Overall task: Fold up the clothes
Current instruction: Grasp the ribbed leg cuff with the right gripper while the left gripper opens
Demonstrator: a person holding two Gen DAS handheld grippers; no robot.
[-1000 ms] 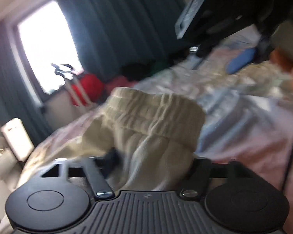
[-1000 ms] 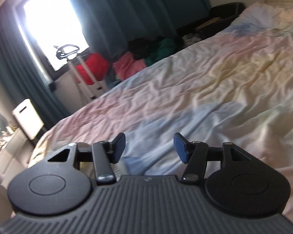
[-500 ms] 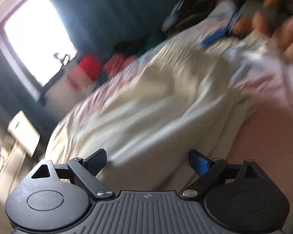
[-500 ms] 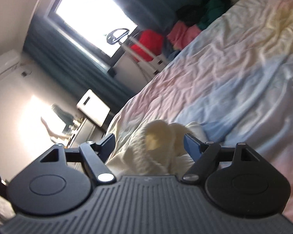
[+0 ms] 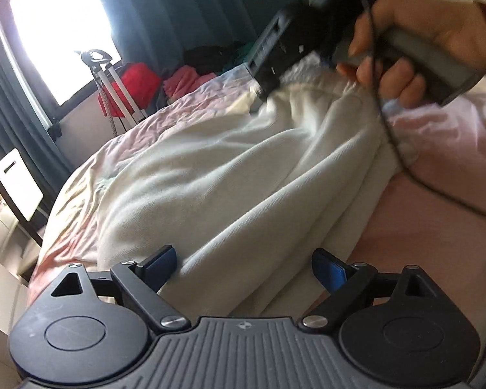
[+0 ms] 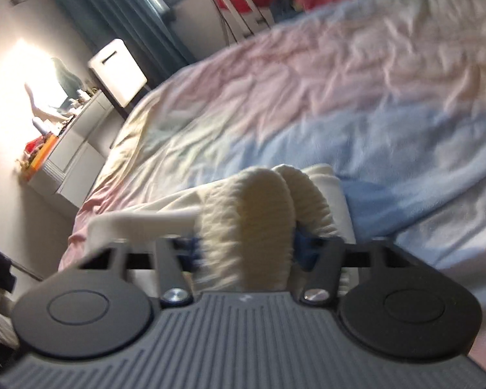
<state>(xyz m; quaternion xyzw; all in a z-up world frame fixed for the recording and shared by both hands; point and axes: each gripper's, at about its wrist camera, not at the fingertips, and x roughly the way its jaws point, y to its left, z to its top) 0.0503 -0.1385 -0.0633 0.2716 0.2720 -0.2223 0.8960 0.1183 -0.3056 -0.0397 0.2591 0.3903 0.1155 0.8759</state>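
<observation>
A second ago the left claw (image 5: 241, 267) was clamped on the ribbed waistband of a cream garment (image 5: 230, 175) that hung up in front of its camera, while the right claw (image 6: 243, 248) stood spread over bare bedsheet. That arrangement has now swapped. In the left wrist view the left claw's blue-padded fingers (image 5: 160, 261) are spread wide with nothing between them, and the cream garment lies slumped across the bed (image 5: 437, 227) just ahead, one thick fold running between the spread fingers without being pinched. In the right wrist view the right claw has closed on a doubled, ribbed cream band (image 6: 259, 210), probably the waistband or a cuff, which bulges up between its fingers; a flat strip of the same cloth trails off to the left over the pastel sheet (image 6: 340, 103). The left view also shows the right claw's dark body and the hand (image 5: 414, 42) gripping its handle at the far end of the garment, so the two views agree on where the hold is. Judged from this, the garment has been handed from one claw to the other and laid down along the bed, which suits either spreading it flat for a fold or drawing one end over the rest; the pictures do not settle which. The cloth is rumpled and not yet a neat folded stack.
</observation>
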